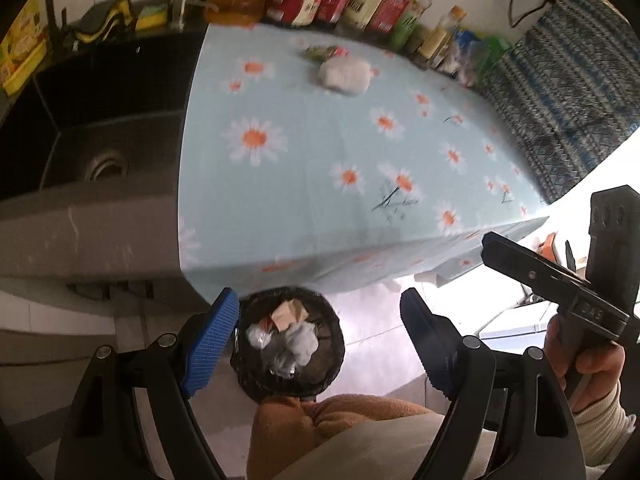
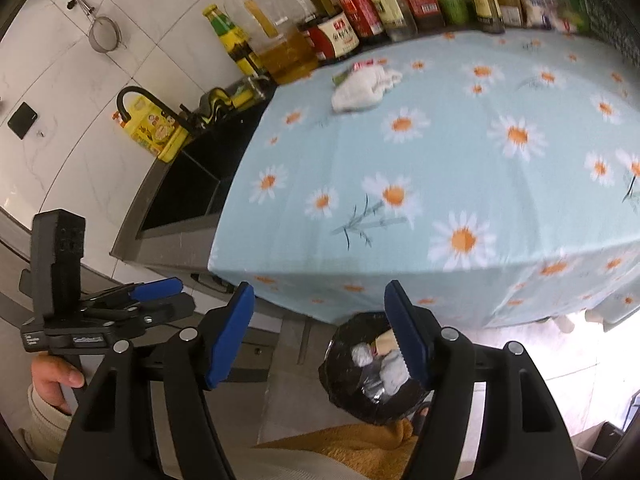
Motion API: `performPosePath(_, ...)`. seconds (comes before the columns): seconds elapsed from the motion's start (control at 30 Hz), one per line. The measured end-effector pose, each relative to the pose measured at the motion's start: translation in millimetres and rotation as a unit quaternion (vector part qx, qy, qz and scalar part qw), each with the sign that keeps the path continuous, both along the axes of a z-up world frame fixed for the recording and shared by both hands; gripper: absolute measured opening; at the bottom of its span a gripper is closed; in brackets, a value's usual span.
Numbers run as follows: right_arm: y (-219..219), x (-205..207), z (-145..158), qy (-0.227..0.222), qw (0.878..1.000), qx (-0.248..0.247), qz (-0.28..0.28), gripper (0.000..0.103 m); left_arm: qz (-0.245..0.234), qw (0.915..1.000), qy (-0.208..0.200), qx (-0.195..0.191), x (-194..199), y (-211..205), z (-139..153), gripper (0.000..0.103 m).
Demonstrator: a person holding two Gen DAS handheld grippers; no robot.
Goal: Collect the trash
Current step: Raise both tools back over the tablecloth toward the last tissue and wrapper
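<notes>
One trash bin [image 1: 290, 342] on floor, black liner, several crumpled scraps inside, exact count unclear. One white crumpled wad [image 1: 345, 76] on tablecloth [image 1: 320, 184]; one small green-red wrapper [image 1: 326, 52] just behind it. One sink [image 1: 100, 136]. One faucet [image 2: 140, 100]. Two grippers: left gripper [image 1: 320, 336], right gripper [image 2: 320, 332]. Back-row bottles [image 2: 360, 8]: about ten, blurred.

Trash bin [image 1: 290, 344] on floor before table [image 1: 320, 168], wad [image 1: 345, 74] on table, sink [image 1: 104, 152] left
</notes>
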State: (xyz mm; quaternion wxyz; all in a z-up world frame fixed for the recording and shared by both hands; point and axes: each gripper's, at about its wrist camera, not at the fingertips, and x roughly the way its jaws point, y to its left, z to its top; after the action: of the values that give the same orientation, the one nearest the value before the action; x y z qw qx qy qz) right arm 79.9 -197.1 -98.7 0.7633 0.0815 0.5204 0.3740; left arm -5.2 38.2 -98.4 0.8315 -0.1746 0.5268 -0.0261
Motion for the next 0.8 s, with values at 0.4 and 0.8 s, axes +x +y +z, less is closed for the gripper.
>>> performPosePath(0.4, 16.8, 29.3, 54.8, -0.076, 0.997, -0.007, -0.029, 0.088, -0.025, 0.9980, -0.054, 0.019, 13.3, -0.8, 41.4, 0.093)
performPosePath(0.8, 32.6, 78.8, 81.4, -0.119, 0.993, -0.020, -0.021, 0.098, 0.030, 0.9963, -0.073, 0.034, 21.1, 18.5, 49.4, 0.096)
